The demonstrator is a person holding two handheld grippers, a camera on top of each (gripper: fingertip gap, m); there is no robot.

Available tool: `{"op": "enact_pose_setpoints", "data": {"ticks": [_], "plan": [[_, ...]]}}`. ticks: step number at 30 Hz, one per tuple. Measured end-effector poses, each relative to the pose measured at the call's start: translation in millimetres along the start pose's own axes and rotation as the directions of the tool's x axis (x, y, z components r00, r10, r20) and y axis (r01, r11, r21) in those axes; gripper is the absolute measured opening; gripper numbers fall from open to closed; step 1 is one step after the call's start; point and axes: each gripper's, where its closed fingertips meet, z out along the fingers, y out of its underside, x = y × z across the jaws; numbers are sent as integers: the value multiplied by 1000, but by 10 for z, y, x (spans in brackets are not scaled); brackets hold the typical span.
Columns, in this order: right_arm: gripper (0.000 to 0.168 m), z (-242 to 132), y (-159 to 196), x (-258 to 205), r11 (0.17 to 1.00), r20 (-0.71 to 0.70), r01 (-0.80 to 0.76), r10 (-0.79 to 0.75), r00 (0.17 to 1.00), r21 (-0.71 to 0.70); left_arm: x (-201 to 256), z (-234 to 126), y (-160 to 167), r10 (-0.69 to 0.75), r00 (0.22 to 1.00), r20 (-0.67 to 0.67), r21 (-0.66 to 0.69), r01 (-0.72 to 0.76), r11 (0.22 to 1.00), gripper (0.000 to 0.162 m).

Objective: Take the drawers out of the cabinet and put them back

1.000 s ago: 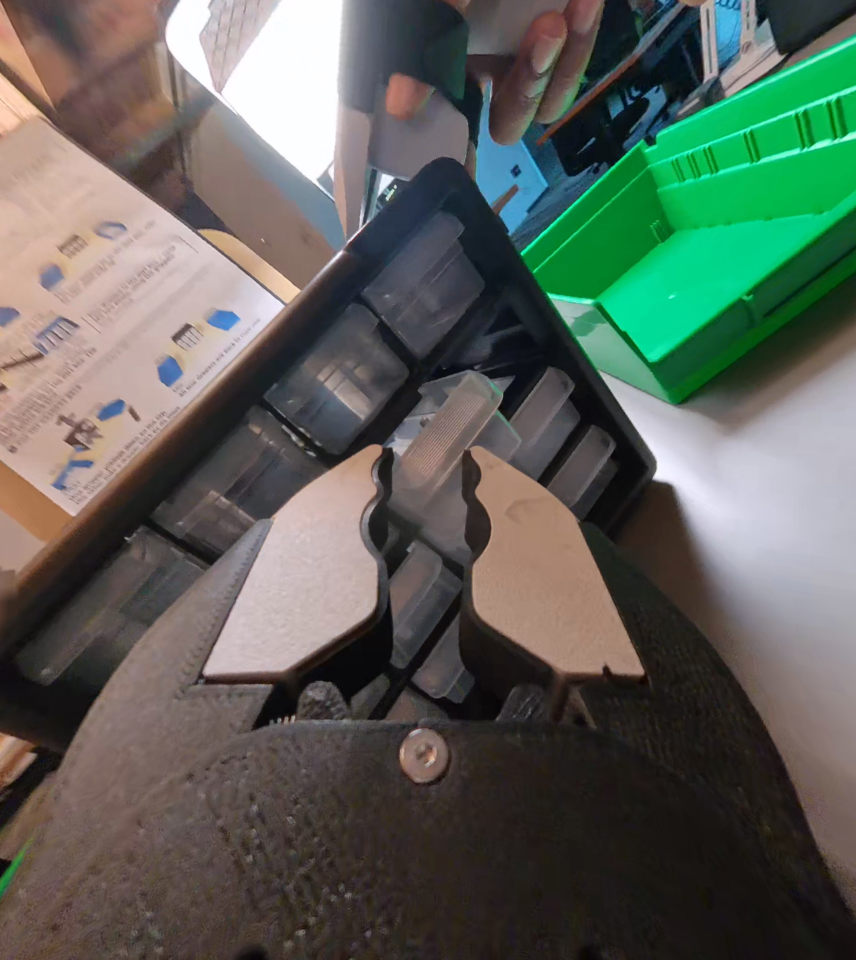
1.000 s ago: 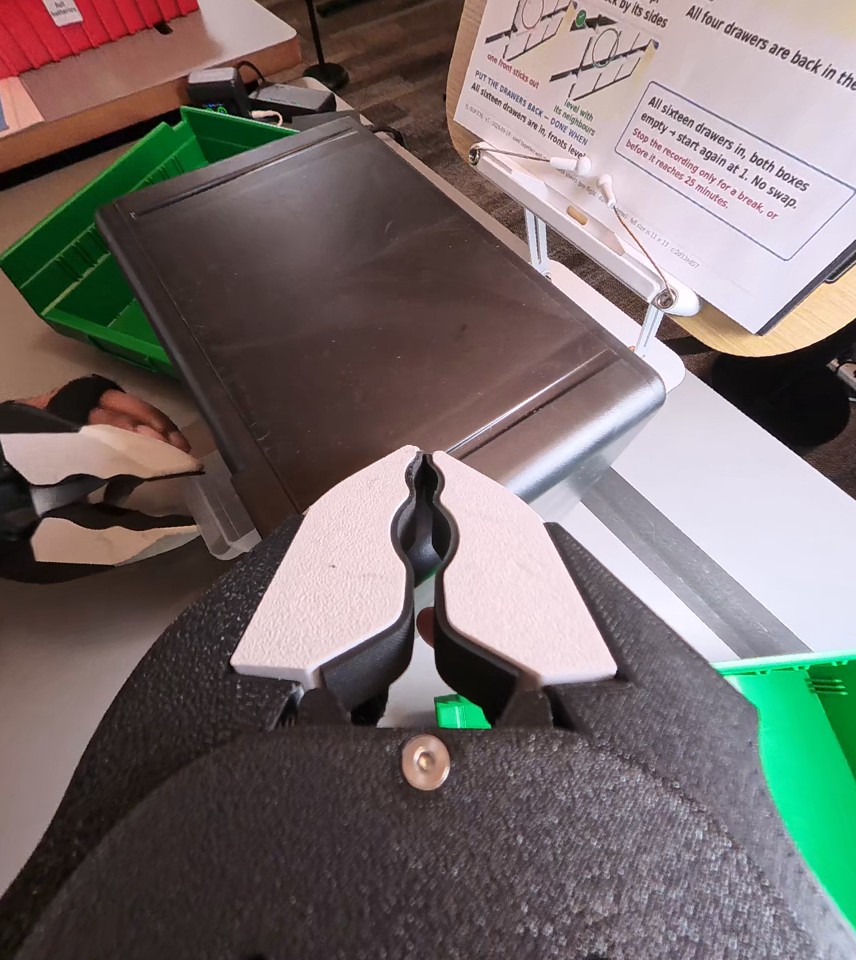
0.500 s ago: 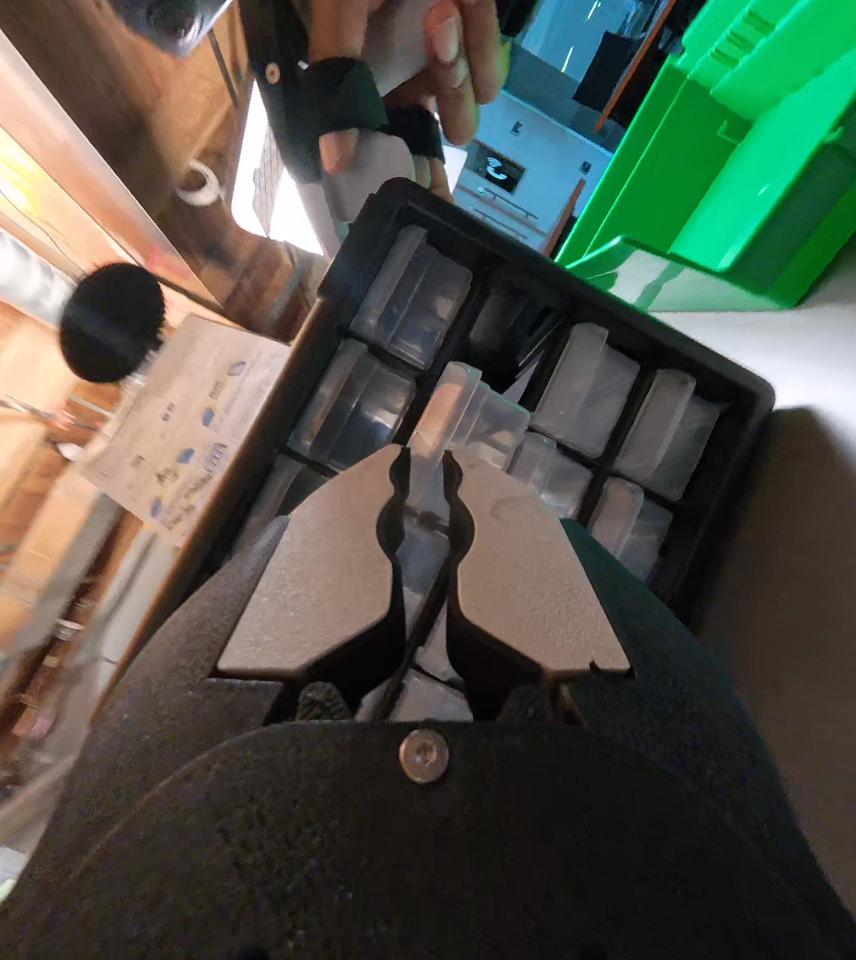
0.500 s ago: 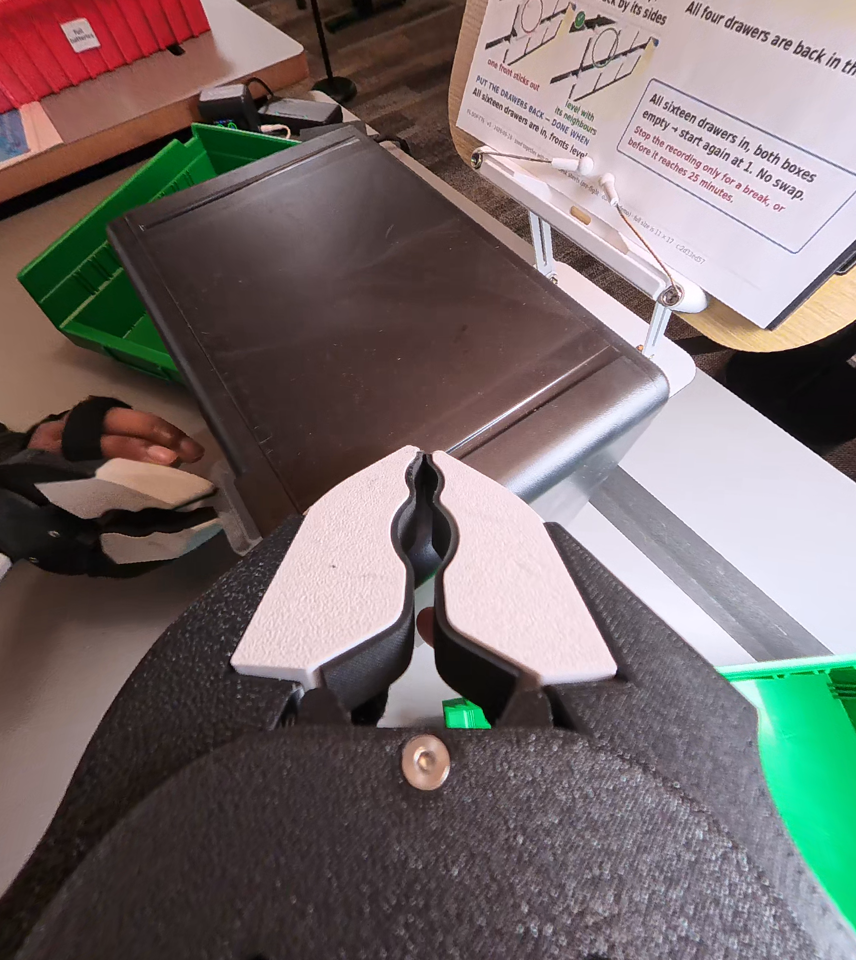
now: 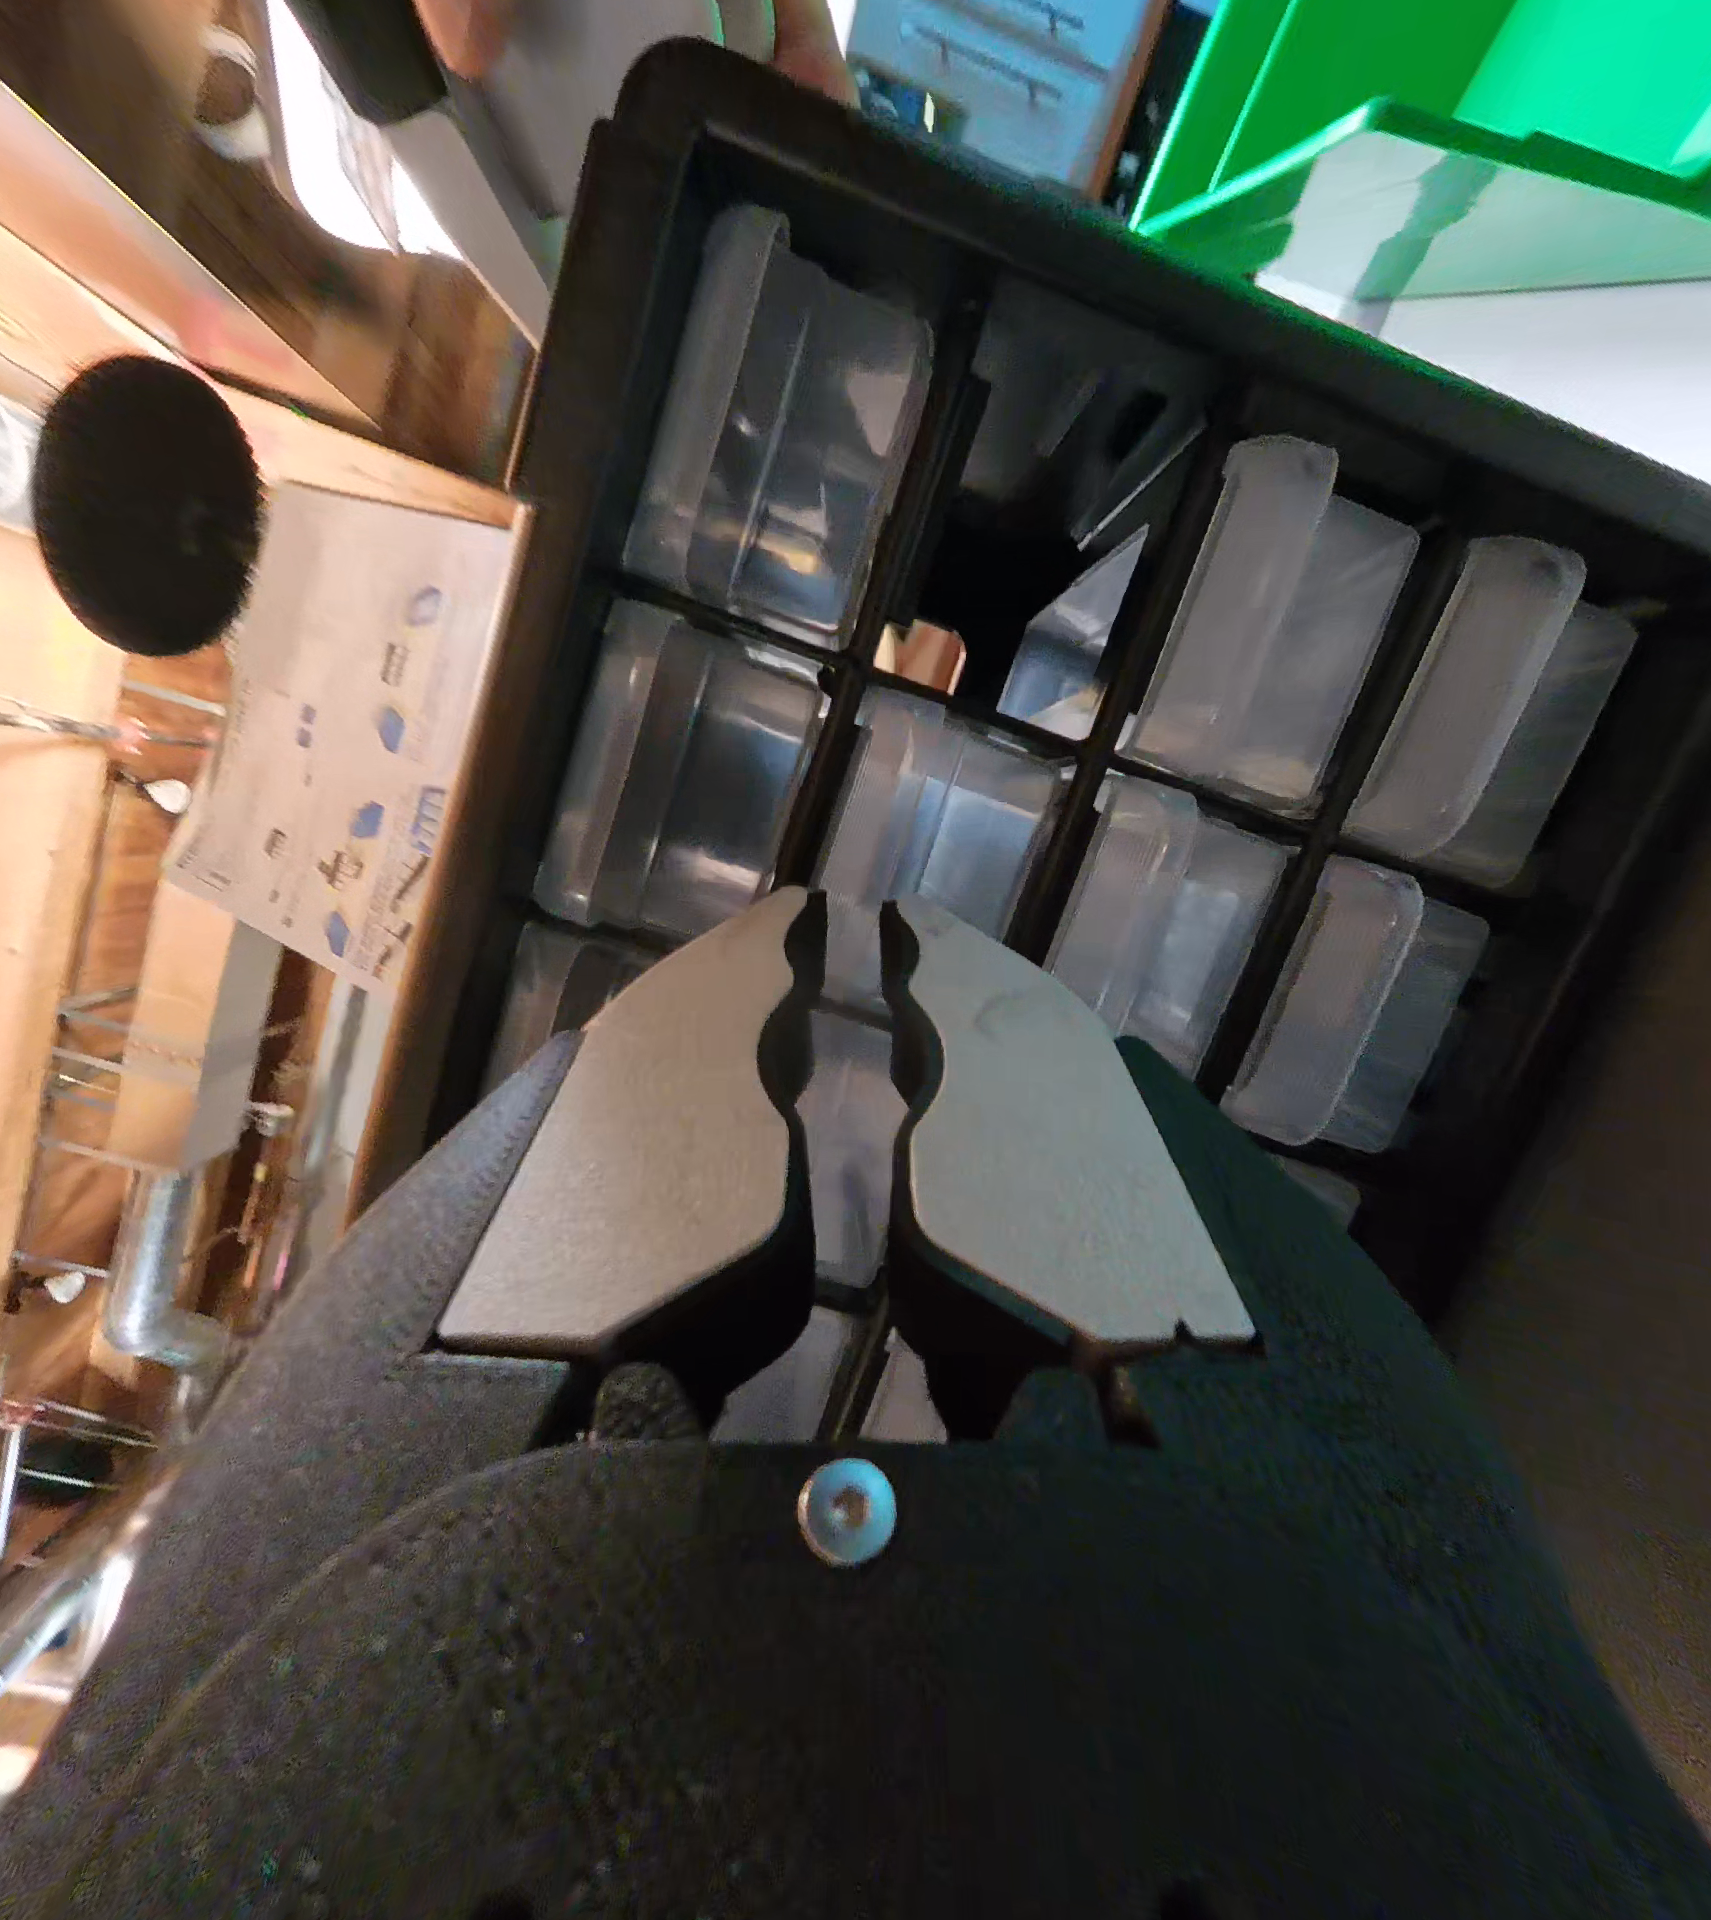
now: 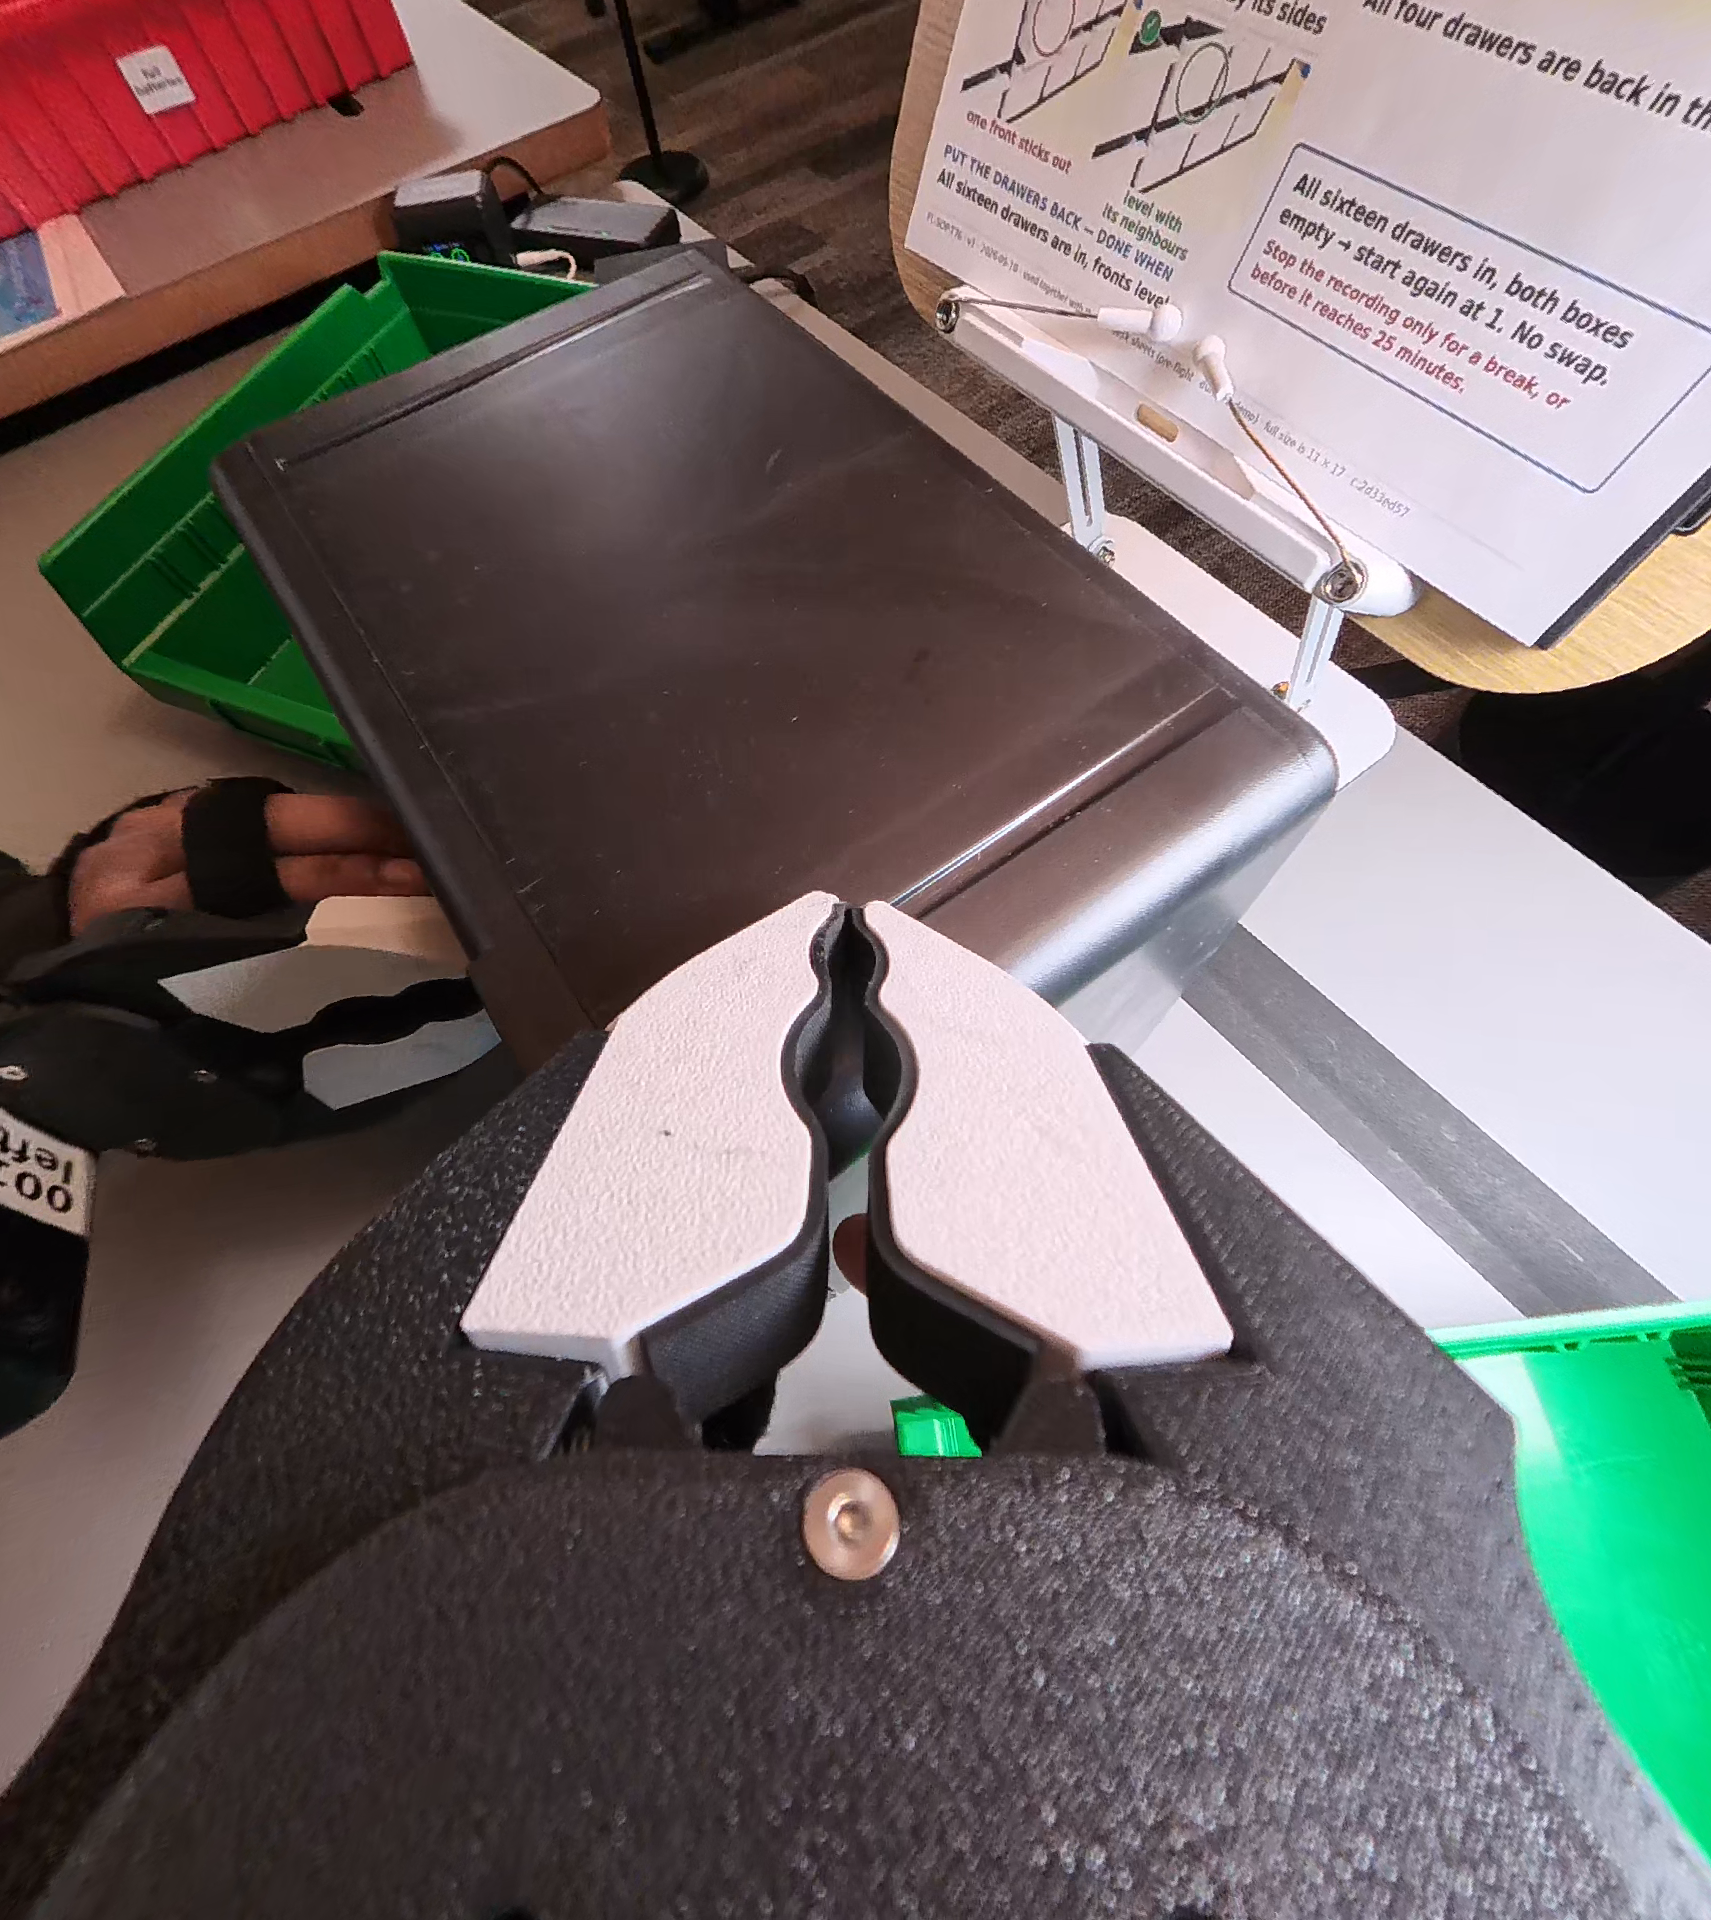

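Note:
The black cabinet faces me in the left wrist view, with several clear drawers in its slots. My left gripper is shut on the front handle of a clear drawer, which sits in the second slot of the second row. The slot above it holds no drawer. In the right wrist view the cabinet top lies ahead. My right gripper is shut and empty, just over the cabinet's near end. The left gripper shows there at the cabinet's front.
One green bin stands behind the cabinet's far end, and it shows in the left wrist view. Another green bin is at my right. An instruction sheet on a stand rises behind the cabinet. A red bin sits on a far table.
My left gripper has pushed the clear drawer from sticking far out to sitting in its slot, and has rolled and closed in on the cabinet front. The right gripper has barely moved.

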Motion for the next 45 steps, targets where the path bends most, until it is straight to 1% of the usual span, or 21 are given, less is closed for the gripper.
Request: {"op": "enact_pose_setpoints", "data": {"ticks": [3, 6, 8, 10, 12, 14, 16, 17, 18, 20, 21, 23, 25, 28, 30, 33, 36, 39, 41, 43, 45], "plan": [[0, 2, -2, 2, 1000, -6, -2, 2, 1000, -4, 3, 4, 4, -28, 998, -55, -60, 25, 998, 11], [0, 6, -3, 6, 1000, -17, 1, -2, 1000, -15, 7, 7, 5, -57, 994, -98, -75, 49, 996, 12], [0, 6, -2, 4, 1000, -25, 6, -7, 1000, -24, 22, -9, 1, -108, 982, -156, -94, 94, 991, 15], [0, 6, -2, 4, 999, -36, 13, -14, 999, -31, 49, -52, -20, -200, 949, -243, -110, 178, 978, 14], [0, 6, 0, 5, 999, -45, 21, -22, 999, -36, 26, -160, -143, -359, 864, -352, -81, 355, 932, 14], [0, 5, 0, 5, 999, -45, 23, -24, 999, -38, -137, -306, -272, -502, 742, -445, -58, 535, 843, 15], [0, 7, 0, 5, 999, -38, 18, -19, 999, -36, -393, -450, -293, -581, 635, -510, -64, 645, 761, 16], [0, 8, -1, 5, 999, -35, 15, -17, 999, -36, -565, -508, -249, -606, 602, -520, -63, 680, 730, 17], [0, 8, -1, 6, 999, -32, 15, -16, 999, -37, -759, -552, -163, -632, 581, -514, -62, 709, 702, 17], [0, 10, -2, 7, 999, -31, 22, -23, 999, -41, -1166, -607, 152, -693, 549, -467, -74, 757, 649, 17], [0, 12, -3, 7, 999, -30, 27, -28, 999, -44, -1348, -610, 383, -725, 539, -429, -96, 771, 629, 17], [0, 13, -3, 7, 998, -27, 38, -39, 999, -48, -1609, -563, 1001, -776, 544, -318, -188, 766, 615, 19], [0, 14, -4, 9, 998, -21, 41, -42, 999, -47, -1700, -489, 1743, -787, 581, -206, -333, 715, 615, 18], [0, 14, -4, 9, 999, -10, 32, -32, 999, -38, -1529, -444, 2813, -757, 642, -119, -585, 571, 576, 20], [0, 14, -4, 9, 999, -10, 29, -29, 1000, -30, -1311, -475, 3352, -706, 695, -134, -703, 435, 562, 20], [0, 12, -4, 7, 999, -11, 24, -24, 1000, -21, -922, -603, 3932, -591, 763, -262, -818, 148, 555, 23], [0, 13, -3, 8, 999, -8, 26, -26, 1000, -31, -619, -776, 4339, -501, 769, -397, -859, -119, 498, 26], [0, 14, -2, 7, 998, -10, 40, -40, 999, -41, -422, -926, 4549, -492, 731, -473, -863, -270, 428, 31], [0, 14, -2, 8, 998, -5, 41, -41, 999, -38, -363, -989, 4633, -463, 720, -517, -847, -353, 397, 28], [0, 14, -3, 8, 999, 5, 37, -36, 999, -35, -328, -1014, 4637, -436, 702, -563, -821, -415, 392, 16], [0, 14, -3, 9, 999, 11, 34, -33, 999, -30, -296, -1048, 4609, -426, 679, -598, -799, -460, 388, 11]]}}
